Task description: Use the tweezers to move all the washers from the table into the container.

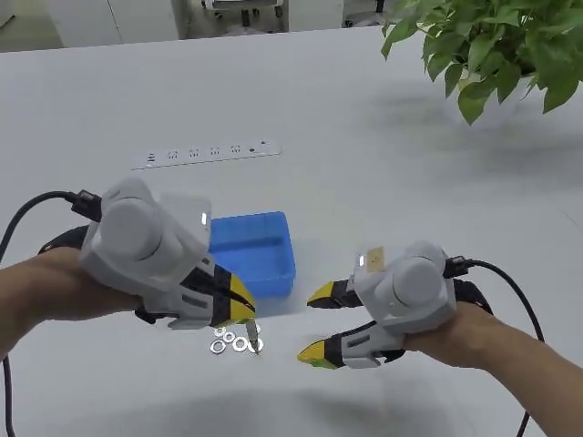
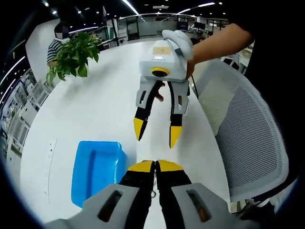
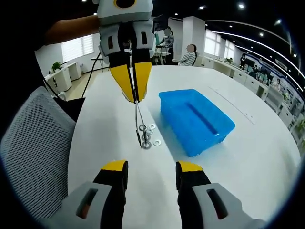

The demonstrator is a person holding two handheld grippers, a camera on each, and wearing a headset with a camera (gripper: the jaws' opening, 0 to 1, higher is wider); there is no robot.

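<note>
**Washer pick in hand; none seen lifted**

The small silver metal washers [image 1: 239,343] lie in a loose cluster on the white counter [image 1: 364,164]. They sit just beside the blue rectangular plastic container [image 3: 195,119], on the person's side of it and outside it. The thin steel tweezers [image 3: 138,114] point down into the cluster, with the tips at or touching one washer. Whether a washer is pinched cannot be told. The left gripper [image 3: 135,95] has its jaws closed tight on the tweezers' upper end. The right gripper [image 3: 152,167] hangs near, facing the cluster, with its jaws wide and holding nothing.

Judgement: the step is the pick-up of a washer, and the task looks early, since the cluster lies on the counter. The next move calls for the tips to nip one ring alone. It then needs a straight lift clear of its neighbours and a short carry over the container's wall before release. A white power strip [image 1: 208,153] and a green potted plant [image 1: 492,45] stand well apart.
</note>
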